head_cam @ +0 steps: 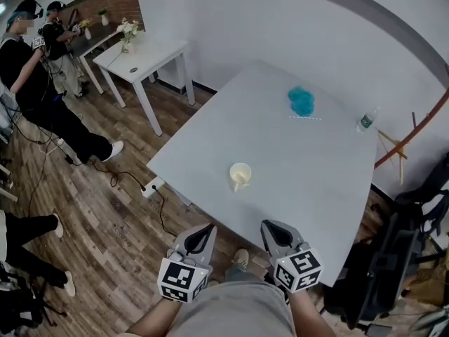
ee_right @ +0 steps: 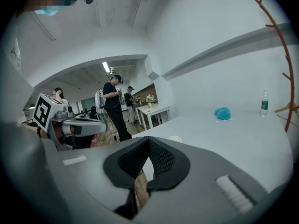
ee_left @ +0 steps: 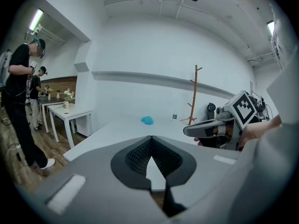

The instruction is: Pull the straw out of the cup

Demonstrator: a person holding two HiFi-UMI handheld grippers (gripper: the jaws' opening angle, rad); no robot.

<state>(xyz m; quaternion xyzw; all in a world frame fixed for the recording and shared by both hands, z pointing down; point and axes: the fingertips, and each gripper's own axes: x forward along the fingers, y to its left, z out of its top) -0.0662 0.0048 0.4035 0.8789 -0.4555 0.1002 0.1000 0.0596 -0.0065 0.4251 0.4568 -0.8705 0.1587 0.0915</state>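
Hovering near table (head_cam: 280, 153), left tongs (head_cam: 208, 229), right tongs (head_cam: 267, 225), both closed, empty, bottle (head_cam: 366, 121) label unreadable

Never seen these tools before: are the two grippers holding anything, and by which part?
Nothing is held. The left gripper and right gripper are both shut, empty, short of the cup.

You hold 2 grippers, the left gripper (head_cam: 208, 229) and the right gripper (head_cam: 266, 225). There are 2 tables: a near grey table (head_cam: 295, 167) and a far-left white table (head_cam: 158, 51). The grey one carries 1 cup (head_cam: 240, 175), 1 blue cloth (head_cam: 302, 101), 1 straw (head_cam: 305, 118) and 1 water bottle (head_cam: 365, 121).
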